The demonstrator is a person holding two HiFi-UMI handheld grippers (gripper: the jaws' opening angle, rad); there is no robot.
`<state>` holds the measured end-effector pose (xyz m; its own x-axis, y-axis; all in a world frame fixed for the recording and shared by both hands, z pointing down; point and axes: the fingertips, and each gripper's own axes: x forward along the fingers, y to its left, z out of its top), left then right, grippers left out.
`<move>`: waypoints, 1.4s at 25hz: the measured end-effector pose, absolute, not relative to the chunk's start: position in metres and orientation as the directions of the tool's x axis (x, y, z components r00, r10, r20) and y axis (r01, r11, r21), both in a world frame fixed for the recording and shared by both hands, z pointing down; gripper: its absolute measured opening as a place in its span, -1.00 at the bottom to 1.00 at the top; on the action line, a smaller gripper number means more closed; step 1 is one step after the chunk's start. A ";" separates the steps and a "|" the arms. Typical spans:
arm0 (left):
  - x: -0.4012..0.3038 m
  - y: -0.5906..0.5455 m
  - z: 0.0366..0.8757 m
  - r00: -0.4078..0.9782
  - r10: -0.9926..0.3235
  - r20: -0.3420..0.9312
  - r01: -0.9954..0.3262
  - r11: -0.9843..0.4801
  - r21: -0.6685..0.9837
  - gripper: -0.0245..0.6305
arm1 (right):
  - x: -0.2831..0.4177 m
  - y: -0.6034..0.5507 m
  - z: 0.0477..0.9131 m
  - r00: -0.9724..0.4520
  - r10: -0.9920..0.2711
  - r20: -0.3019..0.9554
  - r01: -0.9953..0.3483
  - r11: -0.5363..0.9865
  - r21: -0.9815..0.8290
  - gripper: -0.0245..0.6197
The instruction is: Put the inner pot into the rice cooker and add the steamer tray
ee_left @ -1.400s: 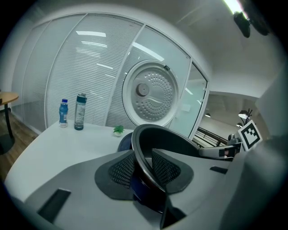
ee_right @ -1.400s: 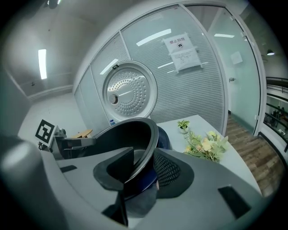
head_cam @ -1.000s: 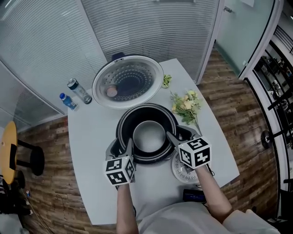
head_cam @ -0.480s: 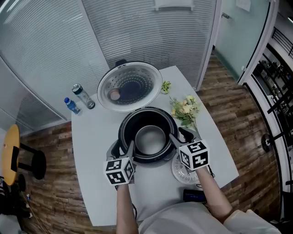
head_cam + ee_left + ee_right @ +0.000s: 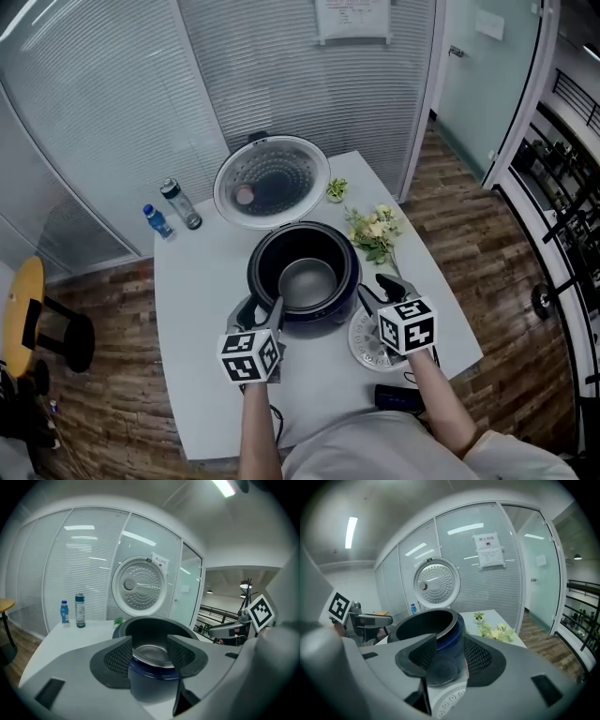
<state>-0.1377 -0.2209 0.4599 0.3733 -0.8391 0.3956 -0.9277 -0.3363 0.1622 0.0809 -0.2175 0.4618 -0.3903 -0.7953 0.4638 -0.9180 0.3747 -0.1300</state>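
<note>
1. Both grippers have drawn back toward the person from the rim of the rice cooker (image 5: 350, 274), where they were a second ago. Their jaws have just been opening.
2. Inside the cooker sits the inner pot (image 5: 307, 281), its silvery bottom showing in the dark well. The cooker stands at the middle of the white table (image 5: 197, 300).
3. Its round lid (image 5: 272, 180) stands open on the far side.
4. On the near right, just beside the cooker, the white perforated steamer tray (image 5: 362, 341) lies flat on the table.
5. At the cooker's near left, the left gripper (image 5: 262, 314) has its fingers spread apart, gripping nothing.
6. Over the tray's far edge, the right gripper (image 5: 382, 289) is likewise spread wide and empty.
7. Pale flowers (image 5: 375, 230) lie right of the cooker, with a small green plant (image 5: 337, 189) farther off.
8. Two bottles (image 5: 181, 204) stand at the far left.
9. One small dark object (image 5: 398, 399) lies at the near edge.
</note>
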 end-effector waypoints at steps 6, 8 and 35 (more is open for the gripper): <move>-0.117 -0.189 0.448 0.420 -0.827 0.373 -0.907 -0.386 0.166 -0.20 | 0.092 -0.183 0.460 -0.368 -0.803 0.469 -0.929 0.344 -0.140 -0.33; -0.113 -0.179 0.445 0.434 -0.822 0.369 -0.901 -0.400 0.170 -0.20 | 0.091 -0.172 0.459 -0.377 -0.799 0.468 -0.925 0.343 -0.160 -0.33; -0.058 -0.045 0.503 0.584 -0.669 0.460 -0.806 -0.548 0.225 -0.21 | 0.155 -0.034 0.508 -0.207 -0.821 0.532 -0.964 0.078 -0.255 -0.33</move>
